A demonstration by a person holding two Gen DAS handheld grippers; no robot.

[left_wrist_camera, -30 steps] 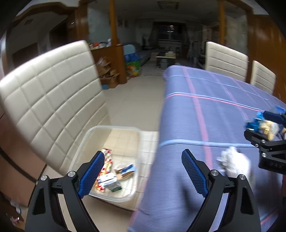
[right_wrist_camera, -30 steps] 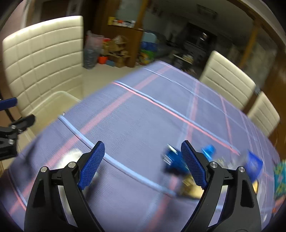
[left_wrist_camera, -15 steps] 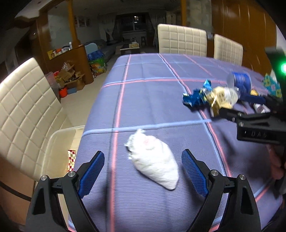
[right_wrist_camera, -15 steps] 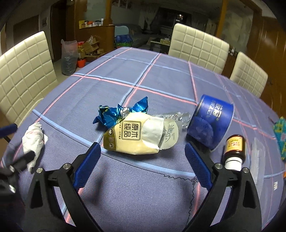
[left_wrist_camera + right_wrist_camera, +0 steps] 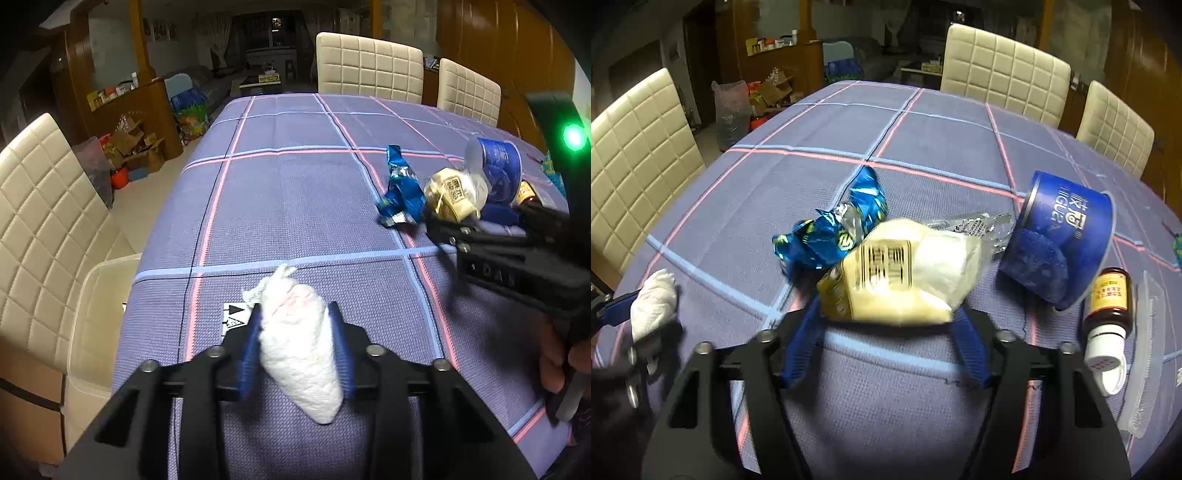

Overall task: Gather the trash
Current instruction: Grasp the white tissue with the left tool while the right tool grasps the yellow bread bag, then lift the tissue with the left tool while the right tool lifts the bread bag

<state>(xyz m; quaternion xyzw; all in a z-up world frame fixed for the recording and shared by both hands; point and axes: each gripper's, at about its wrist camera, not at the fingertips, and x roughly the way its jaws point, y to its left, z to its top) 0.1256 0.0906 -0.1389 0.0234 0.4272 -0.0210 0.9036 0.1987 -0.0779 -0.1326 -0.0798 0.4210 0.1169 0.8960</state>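
Left wrist view: left claw (image 5: 295,347) low over the near edge of the worktop (image 5: 295,192), level, blue pads pressed on both sides of a crumpled white tissue wad (image 5: 299,343); clamped on it. Clear plastic bin (image 5: 99,314) sits off the worktop's left edge, on a cream chair (image 5: 44,221).

Right wrist view: right claw (image 5: 886,328) reaches in from the near edge, pads closed against the sides of a yellow snack bag (image 5: 897,280); black printed label on it, blurred, unreadable. Blue foil wrapper (image 5: 831,229) touches the bag's far-left side. Blue tin (image 5: 1060,236) lies tipped to the right, white lettering partly readable as "GU". Brown bottle (image 5: 1108,314), yellow label, white cap, near the right edge.
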